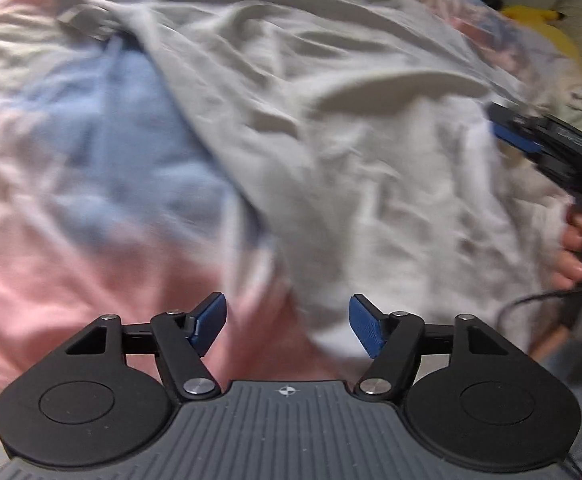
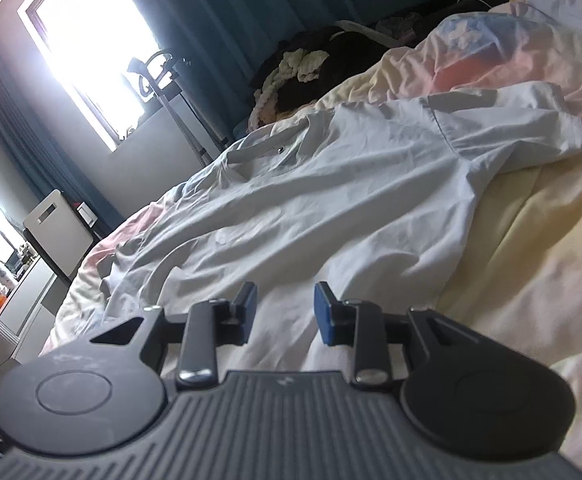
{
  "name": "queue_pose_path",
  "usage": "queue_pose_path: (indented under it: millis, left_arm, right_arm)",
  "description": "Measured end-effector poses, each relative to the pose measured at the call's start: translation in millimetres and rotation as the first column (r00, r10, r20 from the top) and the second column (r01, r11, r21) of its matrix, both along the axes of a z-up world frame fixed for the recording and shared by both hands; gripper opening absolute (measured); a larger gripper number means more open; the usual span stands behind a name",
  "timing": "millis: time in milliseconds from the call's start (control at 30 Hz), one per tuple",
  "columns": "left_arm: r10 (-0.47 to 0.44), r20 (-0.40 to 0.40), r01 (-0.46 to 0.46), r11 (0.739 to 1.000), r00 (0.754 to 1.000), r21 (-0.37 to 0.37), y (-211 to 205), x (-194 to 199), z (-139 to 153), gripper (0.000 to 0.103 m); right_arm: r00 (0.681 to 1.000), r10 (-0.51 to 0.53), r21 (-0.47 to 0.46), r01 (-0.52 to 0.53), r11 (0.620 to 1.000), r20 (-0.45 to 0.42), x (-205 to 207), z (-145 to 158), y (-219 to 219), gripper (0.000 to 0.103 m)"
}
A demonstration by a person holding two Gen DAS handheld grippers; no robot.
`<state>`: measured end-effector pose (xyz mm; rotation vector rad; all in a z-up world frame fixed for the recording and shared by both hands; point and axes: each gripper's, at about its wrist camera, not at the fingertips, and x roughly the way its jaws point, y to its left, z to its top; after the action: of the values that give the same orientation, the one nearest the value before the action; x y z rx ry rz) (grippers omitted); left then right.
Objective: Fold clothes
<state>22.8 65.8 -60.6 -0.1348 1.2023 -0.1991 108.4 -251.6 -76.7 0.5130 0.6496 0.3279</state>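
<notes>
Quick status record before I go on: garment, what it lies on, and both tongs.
garment: white shirt, spread out and wrinkled, not yet folded
surface: pastel bedspread on a bed
left tongs: open, holding nothing, above the shirt's edge
right tongs: open, holding nothing, low over the shirt's near end
background: window, dark curtain

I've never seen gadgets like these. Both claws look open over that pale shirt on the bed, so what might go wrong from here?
Two likely risks:

1. The shirt lies rumpled on a soft bedspread. When the open left gripper closes, it might pinch the bedspread along with the shirt.

2. The right gripper, also open, sits low at the shirt's edge. Grabbing there with deep wrinkles unsmoothed could make the fold come out crooked.
</notes>
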Motion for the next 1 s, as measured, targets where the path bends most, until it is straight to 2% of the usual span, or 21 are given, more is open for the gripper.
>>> queue_pose_path:
  millis: [100, 233, 267, 300, 333, 400, 433, 500, 600, 700, 833, 933, 1000]
  left_arm:
    - [0.009, -0.001, -0.009, 1.000, 1.000, 0.019, -7, -2, -10, 0.068]
    - [0.099, 0.011, -0.098, 0.994, 0.995, -0.049, 0, 2, -21, 0.068]
    - [0.109, 0.027, -0.107, 0.992, 0.994, -0.060, 1, 0, -20, 0.064]
    - [0.118, 0.039, -0.116, 0.992, 0.992, -0.059, 2, -2, -19, 0.049]
    - [0.127, 0.044, -0.125, 0.991, 0.991, -0.044, 4, -4, -18, 0.040]
    - [0.149, 0.047, -0.147, 0.988, 0.988, -0.039, 9, -6, -10, 0.004]
    - [0.162, 0.046, -0.160, 0.986, 0.986, -0.051, 14, -7, -4, 0.000]
    - [0.191, 0.046, -0.186, 0.978, 0.981, -0.097, 27, -10, 7, 0.000]
    - [0.216, 0.062, -0.207, 0.970, 0.974, -0.127, 40, -14, 27, 0.000]
    - [0.227, 0.065, -0.214, 0.963, 0.972, -0.164, 45, -14, 32, 0.000]
    - [0.221, 0.055, -0.207, 0.961, 0.974, -0.183, 34, -11, 26, 0.002]
    - [0.205, 0.027, -0.195, 0.959, 0.978, -0.205, 20, -5, 14, 0.003]
    - [0.194, 0.010, -0.187, 0.960, 0.981, -0.208, 10, -2, 6, 0.009]
  right_arm:
    - [0.999, 0.038, 0.002, -0.038, 0.999, -0.021, -1, -5, 6, 0.034]
    - [0.985, 0.166, -0.034, -0.168, 0.985, -0.055, 0, -17, 33, 0.034]
    - [0.978, 0.197, -0.043, -0.200, 0.979, -0.064, 0, -20, 40, 0.034]
    - [0.971, 0.228, -0.051, -0.232, 0.971, -0.073, 0, -23, 47, 0.034]
    - [0.962, 0.259, -0.058, -0.264, 0.963, -0.083, 1, -26, 53, 0.034]
    - [0.958, 0.273, -0.098, -0.281, 0.955, -0.081, 0, -28, 61, 0.034]
    - [0.957, 0.278, -0.120, -0.286, 0.951, -0.079, -1, -28, 64, 0.033]
    - [0.957, 0.280, -0.140, -0.289, 0.947, -0.078, -1, -29, 67, 0.032]
    - [0.959, 0.270, -0.132, -0.279, 0.951, -0.081, 1, -30, 64, 0.030]
    - [0.962, 0.262, -0.130, -0.271, 0.954, -0.084, 2, -29, 61, 0.029]
    - [0.946, 0.315, -0.130, -0.322, 0.938, -0.071, -4, -28, 69, 0.017]
    - [0.932, 0.357, -0.130, -0.362, 0.923, -0.061, -9, -27, 75, 0.018]
    - [0.921, 0.385, -0.130, -0.388, 0.912, -0.054, -12, -27, 79, 0.023]
